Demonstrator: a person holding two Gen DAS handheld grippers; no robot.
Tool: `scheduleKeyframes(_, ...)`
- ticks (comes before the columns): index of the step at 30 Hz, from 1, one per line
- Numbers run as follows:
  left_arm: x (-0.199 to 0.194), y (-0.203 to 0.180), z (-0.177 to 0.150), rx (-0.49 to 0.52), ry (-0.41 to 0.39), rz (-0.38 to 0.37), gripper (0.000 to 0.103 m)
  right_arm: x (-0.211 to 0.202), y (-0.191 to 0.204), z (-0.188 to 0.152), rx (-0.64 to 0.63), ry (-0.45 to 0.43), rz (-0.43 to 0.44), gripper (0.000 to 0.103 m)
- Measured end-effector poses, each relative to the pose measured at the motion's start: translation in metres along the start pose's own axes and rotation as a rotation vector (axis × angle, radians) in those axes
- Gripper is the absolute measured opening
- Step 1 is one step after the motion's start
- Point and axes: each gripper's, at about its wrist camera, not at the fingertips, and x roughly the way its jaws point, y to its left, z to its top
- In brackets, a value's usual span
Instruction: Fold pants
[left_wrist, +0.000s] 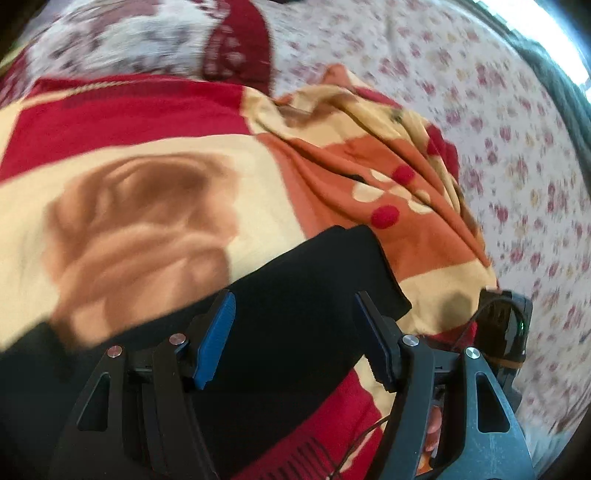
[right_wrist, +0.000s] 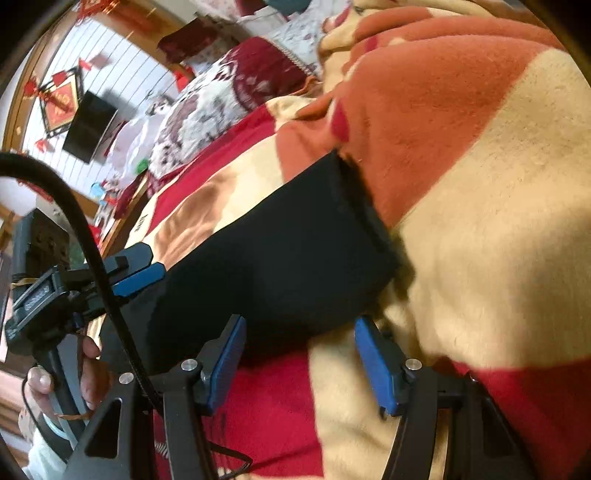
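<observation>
While both grippers hang with their jaws apart and nothing pinched between the blue pads, the fold looks part done and a fresh grip is what's wanted. Nearest me, the left gripper (left_wrist: 295, 332) hovers over the black pants (left_wrist: 288, 295), its pads clear of the cloth as far as I can tell. The right gripper (right_wrist: 299, 354) stands at the pants' near edge, likewise holding nothing. The pants lie as a dark, flattish band on the blanket (left_wrist: 147, 166), their squared end pointing toward the rumpled orange part of it. I'd judge the next move needs each gripper to drop onto an edge of the pants and close on it before lifting it across. Beyond the blanket lies a floral sheet (left_wrist: 498, 129) and a red-and-white cushion (left_wrist: 129, 37). Farther off in the right view, a dark screen (right_wrist: 90, 125) and a red hanging ornament (right_wrist: 59, 99) sit against a pale panelled wall (right_wrist: 122, 66).
</observation>
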Motion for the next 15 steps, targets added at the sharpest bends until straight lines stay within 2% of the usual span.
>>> scheduleKeyframes(7, 0.042, -0.028, 0.032, 0.157, 0.104, -0.045, 0.069, 0.001, -0.001, -0.001, -0.002, -0.059, 0.030, 0.059)
scheduleKeyframes(15, 0.087, -0.031, 0.061, 0.175, 0.229, -0.156, 0.069, 0.011, -0.010, -0.002, 0.037, -0.020, 0.071, 0.059)
